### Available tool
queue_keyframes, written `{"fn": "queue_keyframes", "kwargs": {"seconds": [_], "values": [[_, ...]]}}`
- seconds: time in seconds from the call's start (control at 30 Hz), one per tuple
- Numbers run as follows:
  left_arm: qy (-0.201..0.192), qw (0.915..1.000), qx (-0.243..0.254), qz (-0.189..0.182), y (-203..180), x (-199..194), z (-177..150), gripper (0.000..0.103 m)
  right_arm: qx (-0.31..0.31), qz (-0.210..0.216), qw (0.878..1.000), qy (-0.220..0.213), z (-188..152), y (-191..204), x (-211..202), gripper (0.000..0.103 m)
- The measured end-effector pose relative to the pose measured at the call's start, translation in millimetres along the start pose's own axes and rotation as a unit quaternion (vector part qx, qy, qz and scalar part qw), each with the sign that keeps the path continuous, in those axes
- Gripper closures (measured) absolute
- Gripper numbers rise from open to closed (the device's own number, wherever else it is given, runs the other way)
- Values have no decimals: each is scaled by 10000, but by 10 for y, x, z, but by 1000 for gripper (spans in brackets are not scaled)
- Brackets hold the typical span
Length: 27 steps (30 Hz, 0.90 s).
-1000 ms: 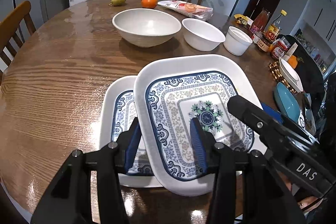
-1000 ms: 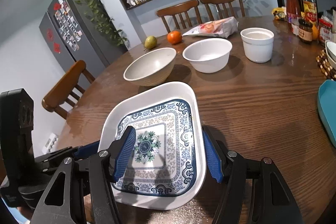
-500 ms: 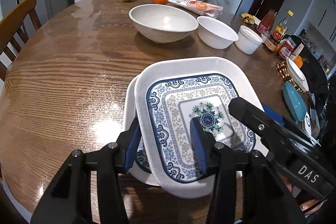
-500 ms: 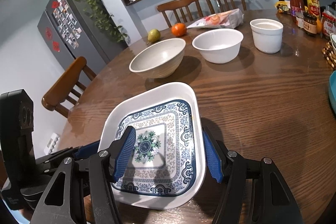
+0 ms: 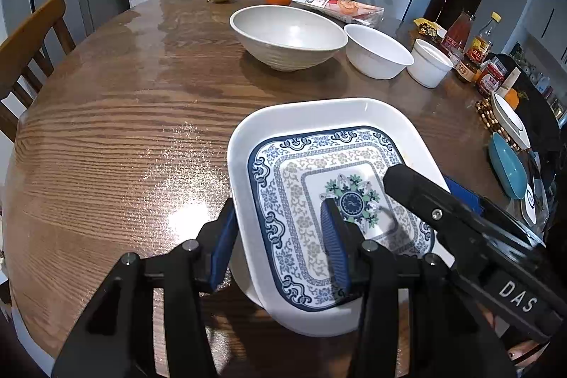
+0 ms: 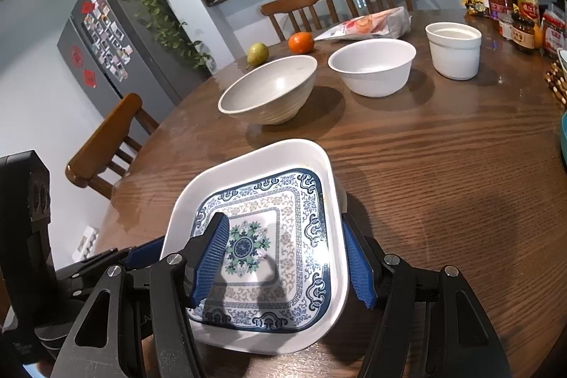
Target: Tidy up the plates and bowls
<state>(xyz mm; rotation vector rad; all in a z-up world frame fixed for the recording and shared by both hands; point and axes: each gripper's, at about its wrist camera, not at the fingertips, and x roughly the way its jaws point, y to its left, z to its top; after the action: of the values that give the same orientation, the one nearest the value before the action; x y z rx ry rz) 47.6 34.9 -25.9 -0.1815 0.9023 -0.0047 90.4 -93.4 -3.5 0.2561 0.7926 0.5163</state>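
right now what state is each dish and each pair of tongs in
patterned plate, upright, empty, stacked on a second plate
lower plate, almost covered, only a rim edge shows
left tongs, open, straddling the top plate's left rim
right tongs, open, straddling its right rim
large bowl, upright, empty
white bowl, upright, empty
white cup, upright
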Motion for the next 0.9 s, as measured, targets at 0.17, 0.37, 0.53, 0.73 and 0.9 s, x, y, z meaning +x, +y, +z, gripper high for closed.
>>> {"fn": "queue_keyframes", "kwargs": {"seconds": [0.17, 0.37, 0.53, 0.73, 0.9], "values": [[-70, 10000, 54, 33, -2, -26, 15, 59, 74, 30, 10000, -15, -1, -2, -8, 38], [-111, 9996, 223, 114, -25, -43, 38, 59, 301, 61, 9995, 1, -25, -31, -11, 38], [-99, 9992, 356, 181, -41, -24, 42, 58, 432, 55, 9990, 42, -46, -38, 17, 38], [24, 9988, 457, 194, -31, 84, 59, 58, 467, -103, 9989, 15, -69, -23, 46, 38], [-11, 9982, 551, 244, -51, 114, 67, 58, 461, -196, 9987, 38, -74, -8, 49, 38]]}}
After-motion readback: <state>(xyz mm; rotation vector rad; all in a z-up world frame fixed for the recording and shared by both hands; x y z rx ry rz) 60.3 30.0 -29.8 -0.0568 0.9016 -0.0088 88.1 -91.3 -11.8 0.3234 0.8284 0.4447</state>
